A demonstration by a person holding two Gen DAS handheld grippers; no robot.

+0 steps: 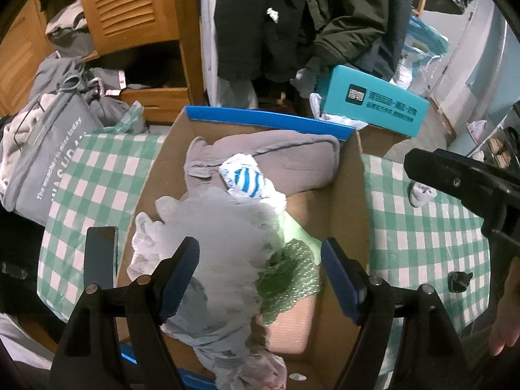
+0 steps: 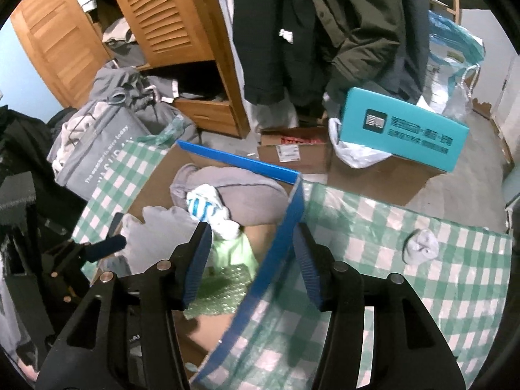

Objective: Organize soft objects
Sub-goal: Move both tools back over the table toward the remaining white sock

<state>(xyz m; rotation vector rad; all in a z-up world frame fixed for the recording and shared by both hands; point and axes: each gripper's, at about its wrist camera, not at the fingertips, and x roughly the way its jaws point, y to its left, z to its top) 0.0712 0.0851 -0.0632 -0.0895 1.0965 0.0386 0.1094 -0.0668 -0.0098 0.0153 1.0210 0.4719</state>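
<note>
A cardboard box with a blue rim [image 1: 349,195] stands on the green-checked tablecloth [image 1: 422,247]. Inside lie a folded grey garment [image 1: 292,162], a blue-striped white sock [image 1: 247,178], green bubble wrap [image 1: 289,279] and a pale grey cloth [image 1: 221,243]. My left gripper [image 1: 260,256] is open above the box, and the blurred pale cloth hangs loose between its fingers. My right gripper [image 2: 253,230] is open astride the box's blue right wall [image 2: 282,227], without pressing it. A small grey sock [image 2: 421,247] lies on the cloth right of the box.
A grey lettered bag [image 1: 48,169] stuffed with clothes stands left of the table. Behind it are a wooden wardrobe [image 1: 130,9], hanging dark coats [image 1: 292,16], a teal box [image 1: 370,104] and floor cartons [image 2: 292,152]. A small dark item [image 1: 458,281] lies on the tablecloth.
</note>
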